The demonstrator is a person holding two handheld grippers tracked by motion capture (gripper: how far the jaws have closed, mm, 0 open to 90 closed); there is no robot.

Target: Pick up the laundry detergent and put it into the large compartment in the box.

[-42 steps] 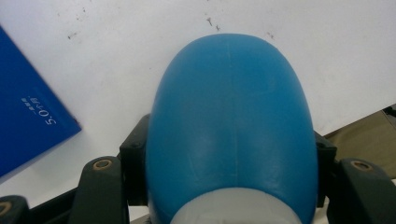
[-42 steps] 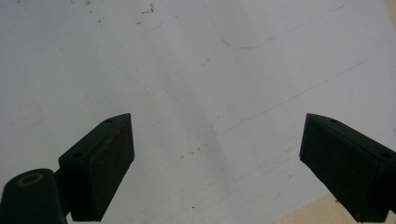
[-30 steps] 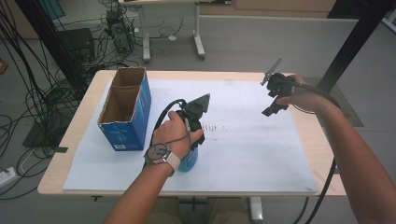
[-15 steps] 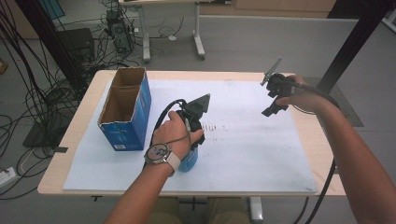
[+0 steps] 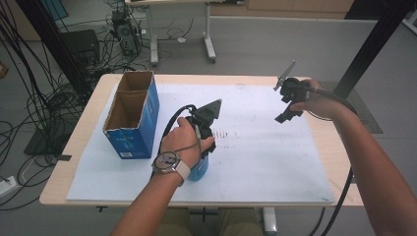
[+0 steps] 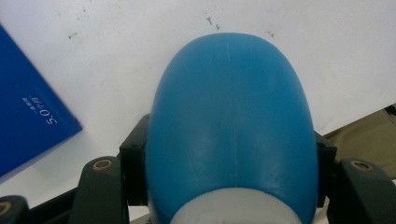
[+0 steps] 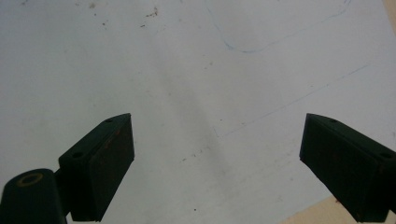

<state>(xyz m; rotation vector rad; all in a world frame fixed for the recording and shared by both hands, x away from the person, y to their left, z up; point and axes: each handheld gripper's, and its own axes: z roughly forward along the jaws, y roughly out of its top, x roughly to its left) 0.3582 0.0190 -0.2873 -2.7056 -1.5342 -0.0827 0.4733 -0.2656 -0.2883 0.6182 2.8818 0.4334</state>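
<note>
Left gripper (image 5: 202, 129): held in the person's left hand (image 5: 184, 142) over the near-middle of the table; jaws clamped on a blue bottle; in the left gripper view the black pads press against both flanks of the bottle's rounded body.

Blue bottle (image 6: 231, 126): smooth blue plastic body with a pale grey band at its lower end, nearest the camera in the left gripper view; in the high view its blue body (image 5: 199, 169) shows just below the left hand, over the white sheet, to the right of the box and apart from it; whether it rests on the sheet or is lifted off it I cannot tell.

Right gripper (image 7: 217, 168): jaws wide apart with nothing between them; bare sheet below; in the high view (image 5: 290, 101) it is held above the far right part of the table, well apart from the bottle.

Cardboard box (image 5: 132, 114): blue outside, brown inside, open at the top, two compartments; stands on the left side of the sheet; its blue wall with white print shows at the left edge of the left gripper view.

White sheet (image 5: 265, 157): covers most of the wooden table (image 5: 74, 147); faint pen marks and smudges on it.

Wristwatch (image 5: 168, 162): on the left wrist; pale strap, round face.
</note>
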